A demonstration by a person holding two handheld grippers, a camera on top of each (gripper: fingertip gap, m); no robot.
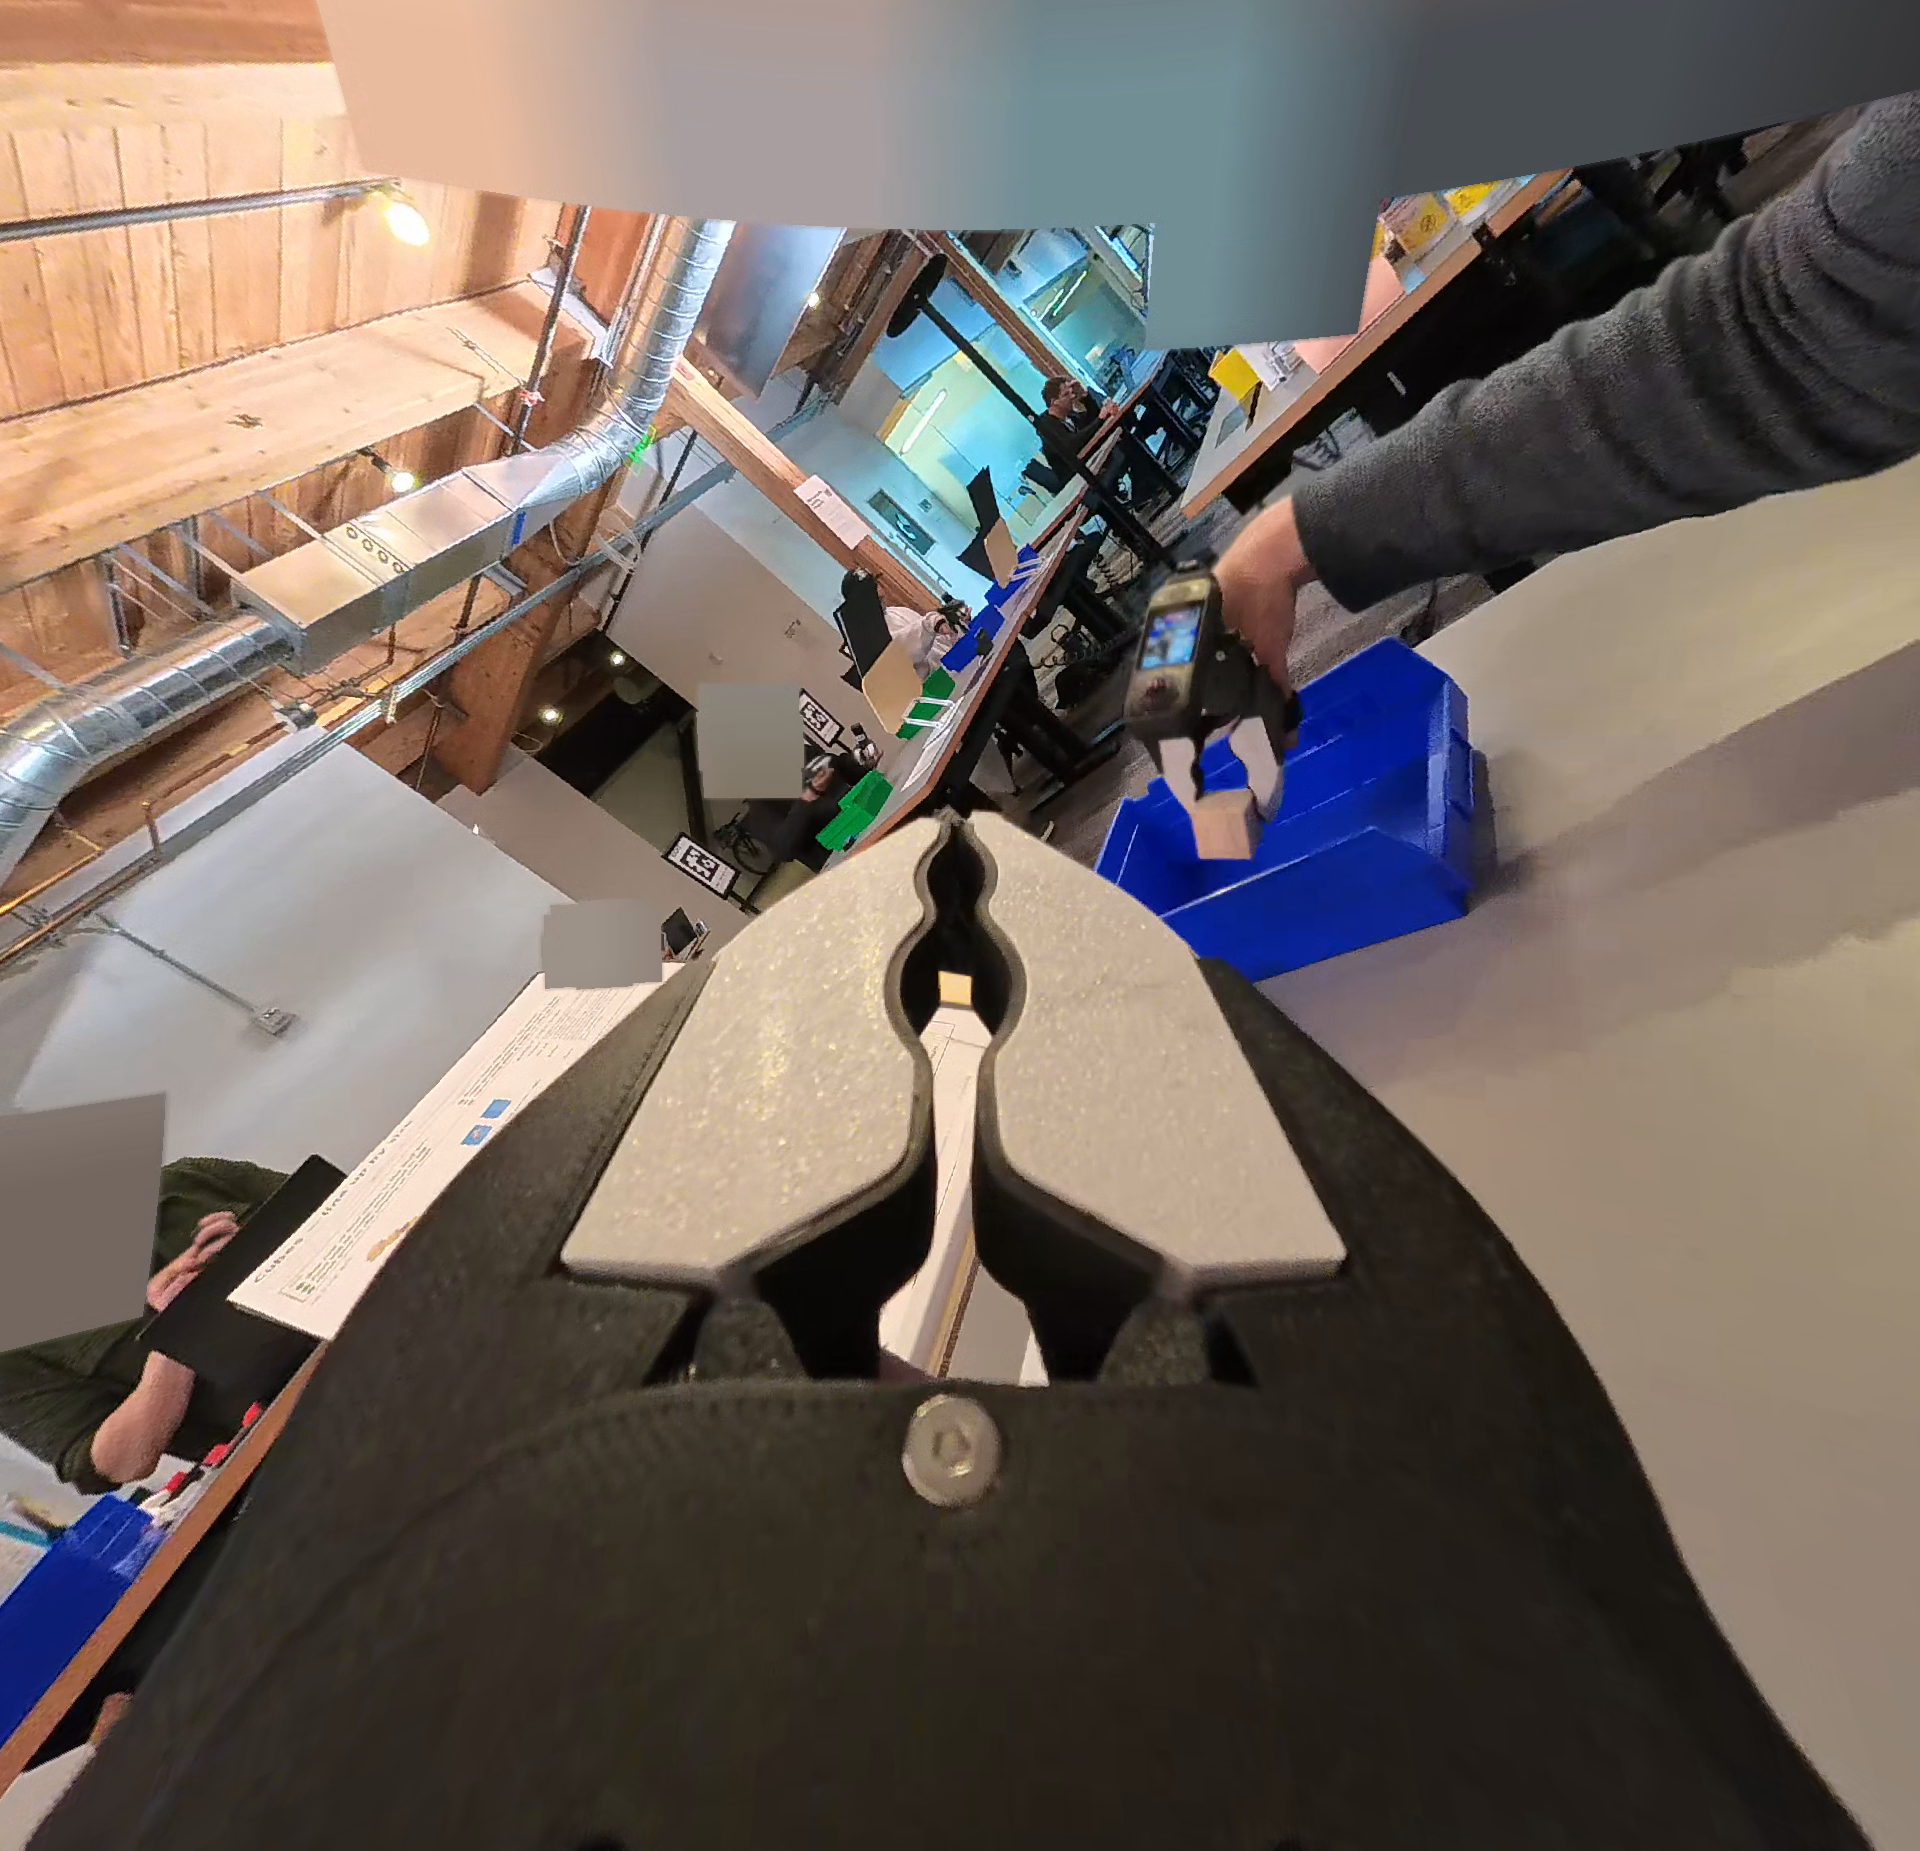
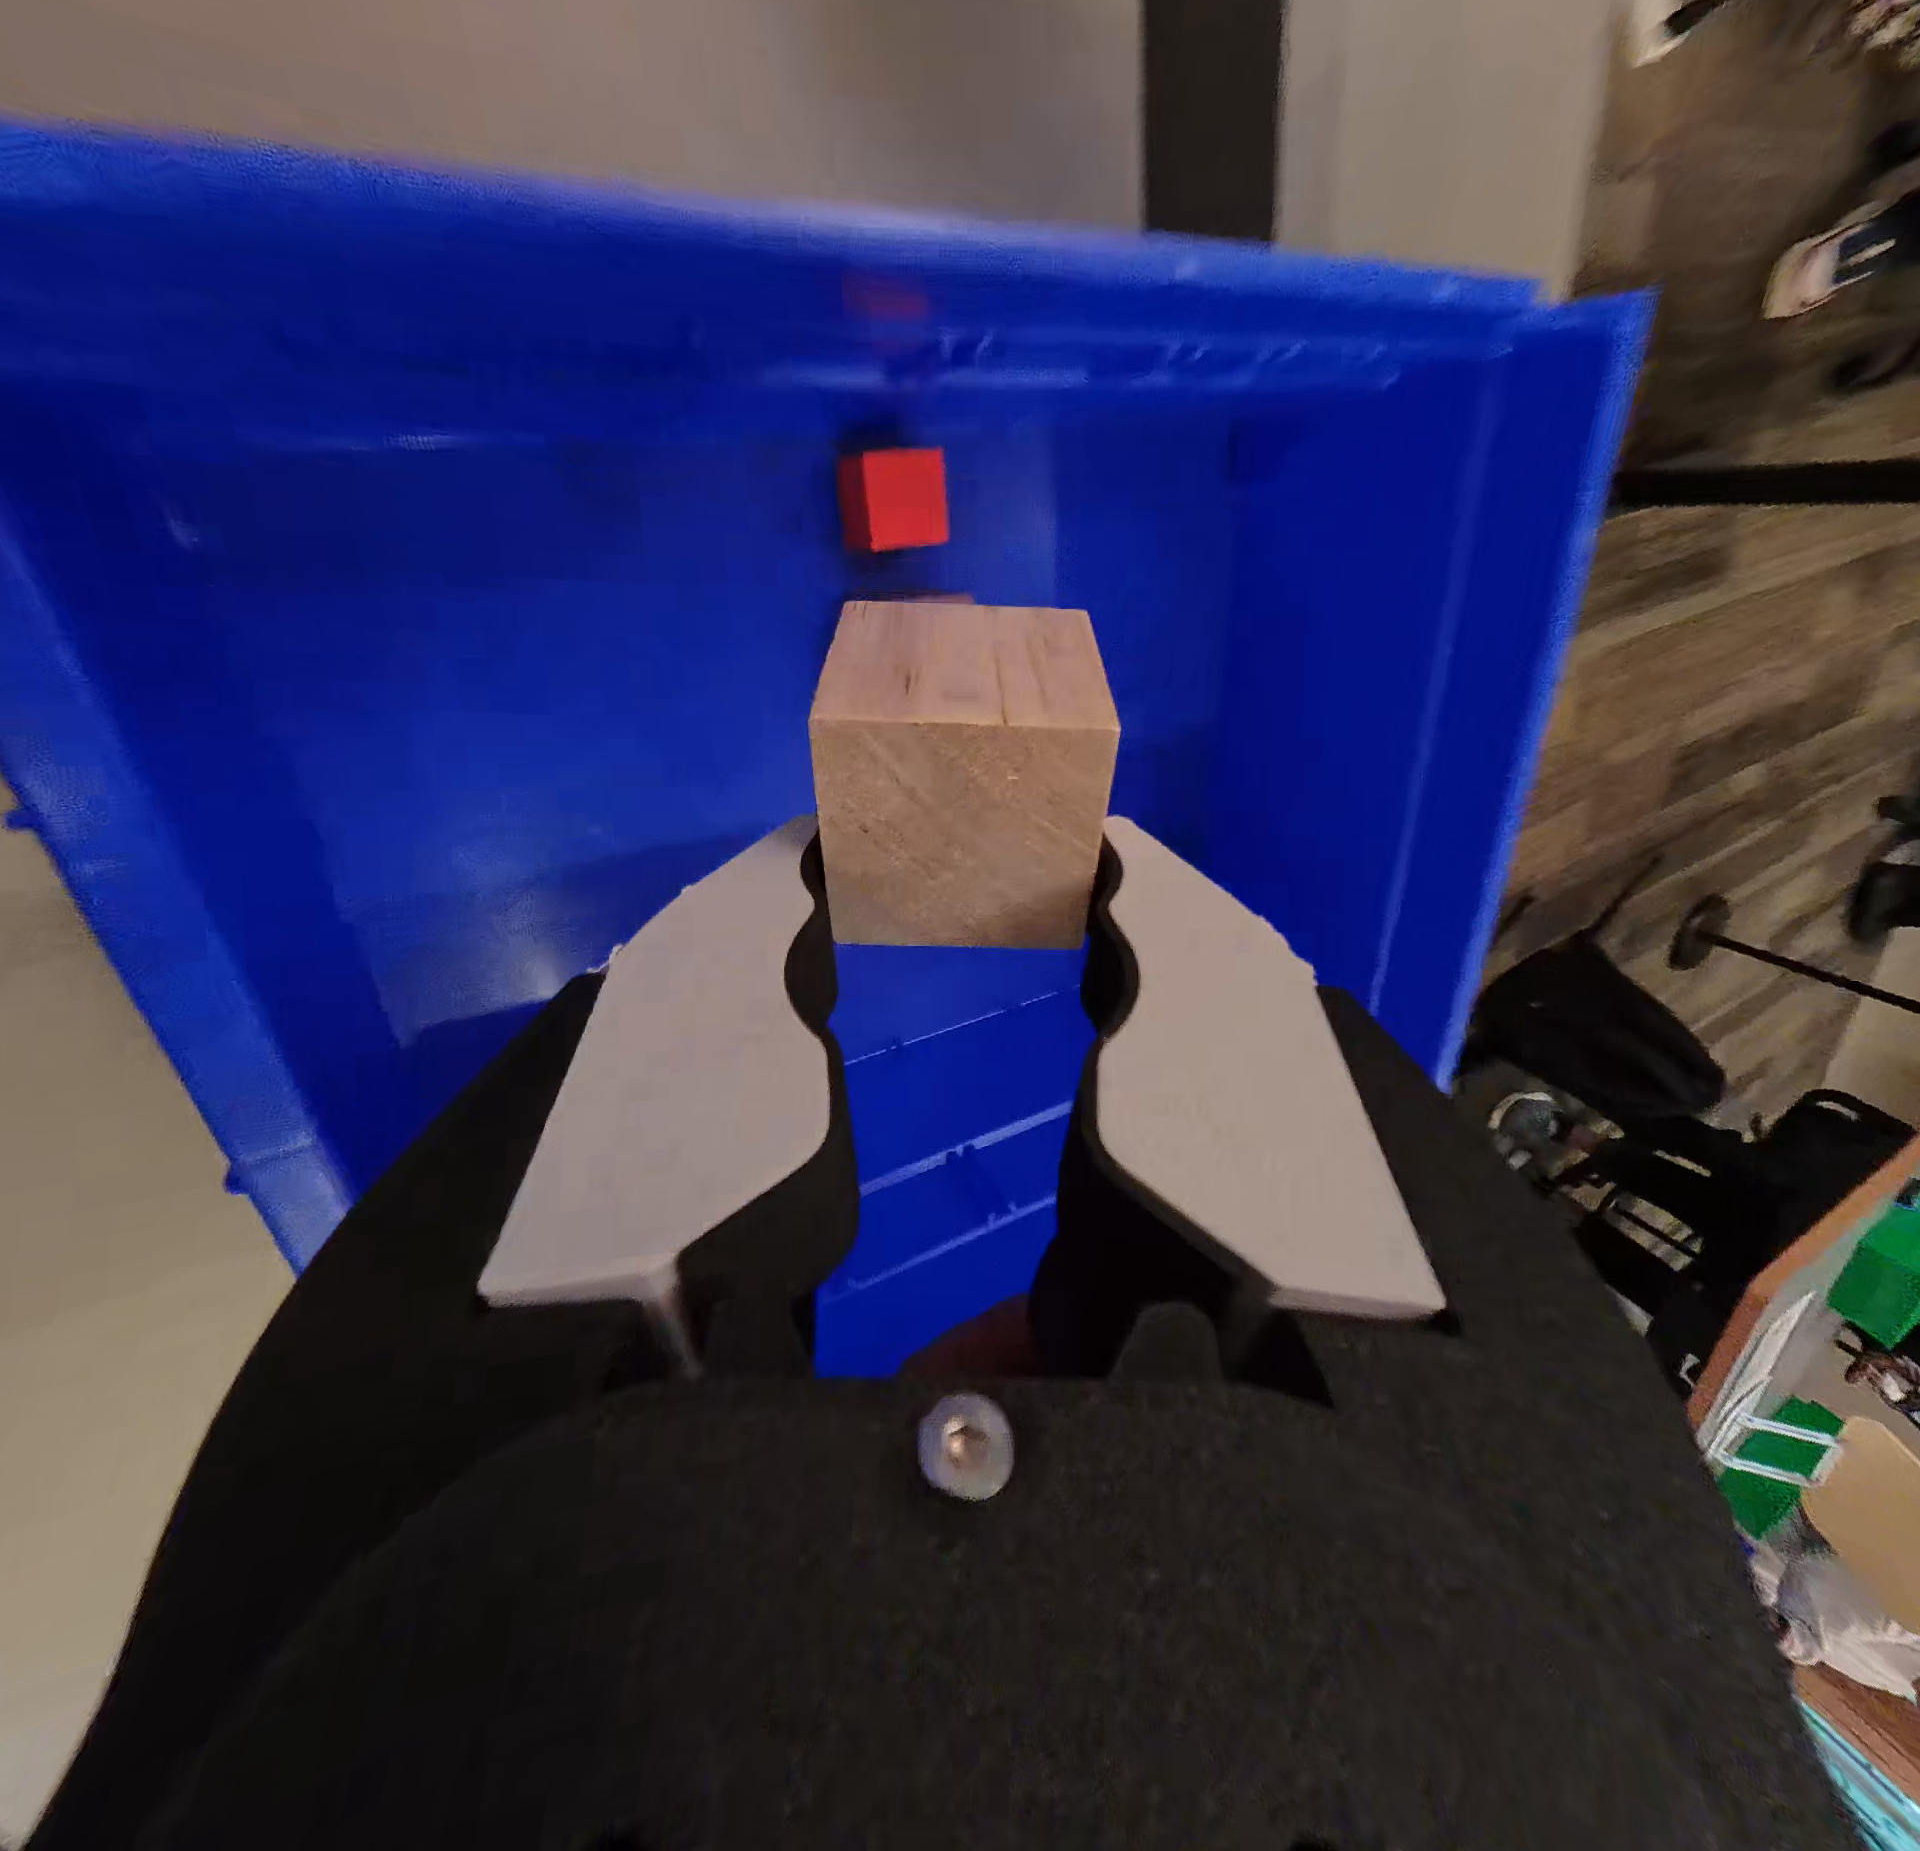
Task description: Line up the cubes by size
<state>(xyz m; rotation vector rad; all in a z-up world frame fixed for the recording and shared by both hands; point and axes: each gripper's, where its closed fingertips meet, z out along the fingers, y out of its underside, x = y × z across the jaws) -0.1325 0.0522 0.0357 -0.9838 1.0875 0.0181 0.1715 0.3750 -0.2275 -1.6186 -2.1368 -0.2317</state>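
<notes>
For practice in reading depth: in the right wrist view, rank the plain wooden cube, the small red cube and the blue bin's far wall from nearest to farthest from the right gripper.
1. Plain wooden cube, between its jaws.
2. Small red cube, inside the bin, beyond.
3. Blue plastic bin's far wall, behind.

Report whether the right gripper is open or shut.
Shut on the wooden cube: the right gripper has both fingertips pressed against the cube's sides, holding it above the blue bin.
</notes>
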